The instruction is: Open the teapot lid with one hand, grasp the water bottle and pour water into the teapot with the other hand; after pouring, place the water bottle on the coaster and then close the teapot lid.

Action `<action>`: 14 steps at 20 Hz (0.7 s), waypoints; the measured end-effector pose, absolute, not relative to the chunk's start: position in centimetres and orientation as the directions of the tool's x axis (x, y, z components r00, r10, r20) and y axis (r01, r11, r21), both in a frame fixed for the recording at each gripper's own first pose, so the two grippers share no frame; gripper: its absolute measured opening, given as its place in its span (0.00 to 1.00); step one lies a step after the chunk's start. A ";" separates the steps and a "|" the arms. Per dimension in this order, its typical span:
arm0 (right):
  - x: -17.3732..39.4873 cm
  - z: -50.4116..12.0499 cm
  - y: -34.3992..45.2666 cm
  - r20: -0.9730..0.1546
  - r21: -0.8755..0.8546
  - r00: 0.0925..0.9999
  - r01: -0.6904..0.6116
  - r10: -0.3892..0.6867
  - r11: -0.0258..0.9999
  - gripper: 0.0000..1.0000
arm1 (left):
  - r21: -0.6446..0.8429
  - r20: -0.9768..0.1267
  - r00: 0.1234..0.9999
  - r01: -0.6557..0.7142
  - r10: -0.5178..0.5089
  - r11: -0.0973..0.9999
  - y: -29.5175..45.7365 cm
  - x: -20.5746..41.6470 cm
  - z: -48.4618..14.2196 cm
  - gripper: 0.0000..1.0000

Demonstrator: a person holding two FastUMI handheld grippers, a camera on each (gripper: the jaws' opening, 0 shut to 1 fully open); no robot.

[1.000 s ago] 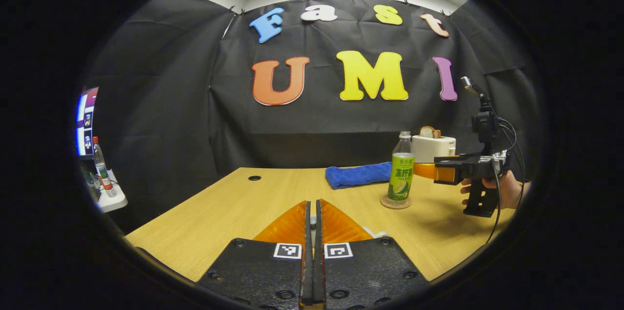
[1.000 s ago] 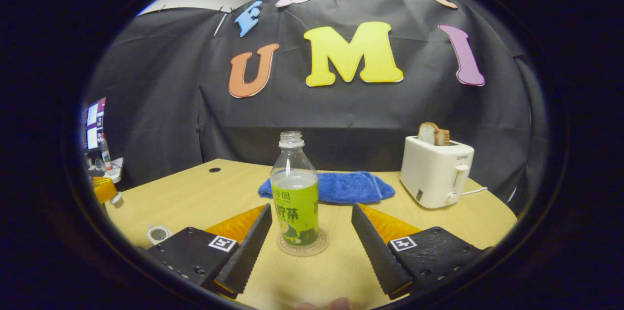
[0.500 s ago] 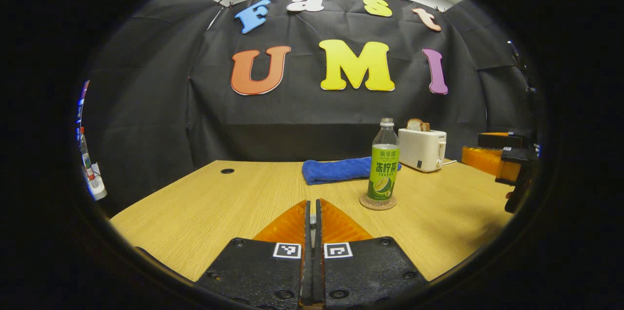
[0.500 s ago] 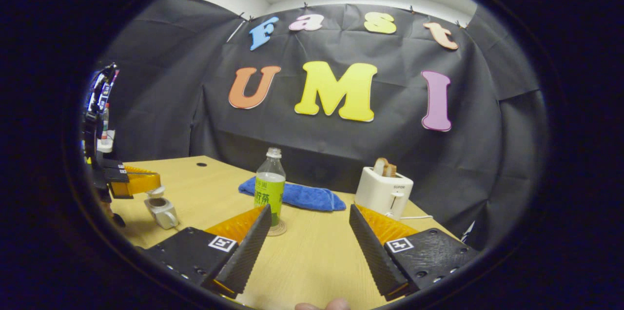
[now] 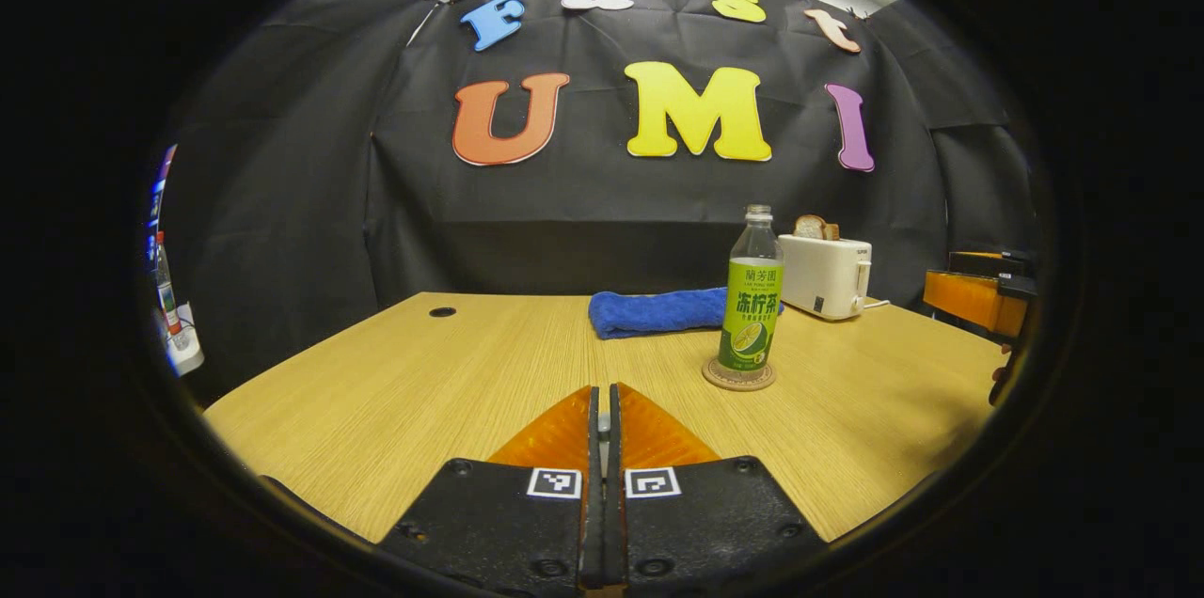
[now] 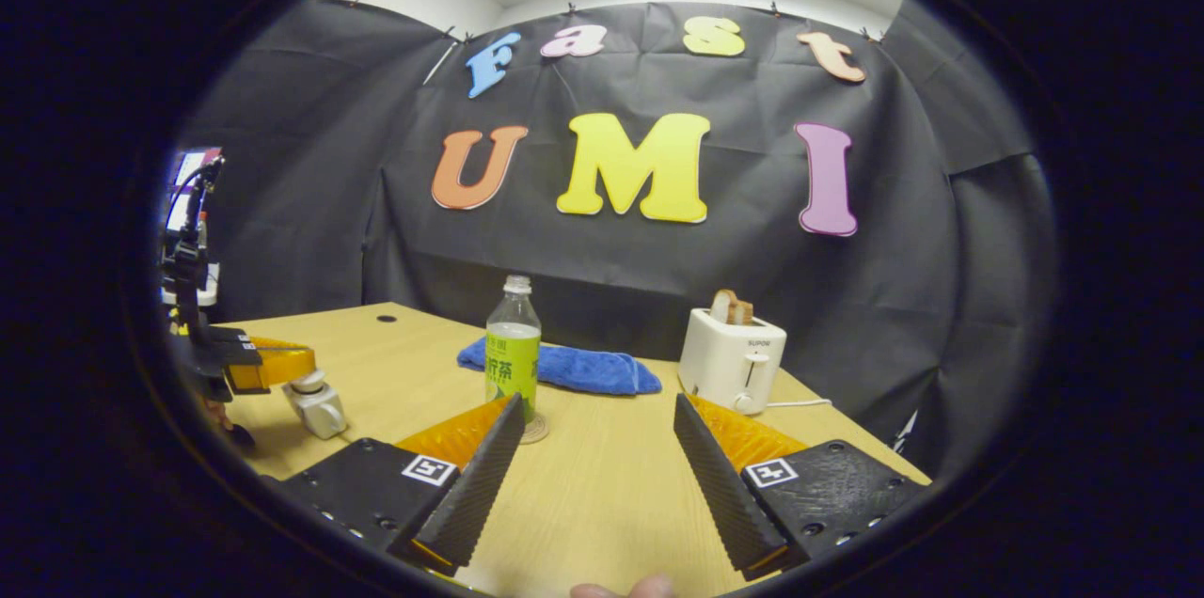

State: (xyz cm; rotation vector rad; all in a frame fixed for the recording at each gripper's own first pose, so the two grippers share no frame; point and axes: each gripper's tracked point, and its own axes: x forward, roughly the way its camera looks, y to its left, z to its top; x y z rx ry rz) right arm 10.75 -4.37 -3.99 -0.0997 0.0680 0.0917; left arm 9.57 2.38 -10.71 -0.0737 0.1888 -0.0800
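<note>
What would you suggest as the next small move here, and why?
Probably lower the left tongs to seat the lid on the teapot, then release. The water bottle already stands on the coaster, the right tongs are open and clear of it, and the lid sits at the teapot's mouth, seemingly not yet let go.

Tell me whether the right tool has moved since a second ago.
Yes. The right tool has pulled back from the water bottle, which sat between its fingers and now stands farther off on its coaster.
</note>
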 end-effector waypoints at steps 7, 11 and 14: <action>10.3 -4.4 -4.2 -0.072 -0.095 0.994 -0.093 0.086 0.991 0.95 | -0.073 -0.205 0.976 0.065 -0.079 0.995 2.3 9.2 -11.7 0.05; 9.9 -4.2 -4.6 -0.068 -0.053 0.996 -0.068 0.065 0.996 0.95 | -0.040 -0.213 0.976 0.043 -0.051 0.998 2.6 8.8 -10.6 0.24; 9.2 -3.8 -4.9 -0.058 -0.008 0.997 -0.057 0.056 0.998 0.97 | -0.022 -0.153 0.988 0.008 -0.012 1.000 3.3 7.5 -7.3 0.91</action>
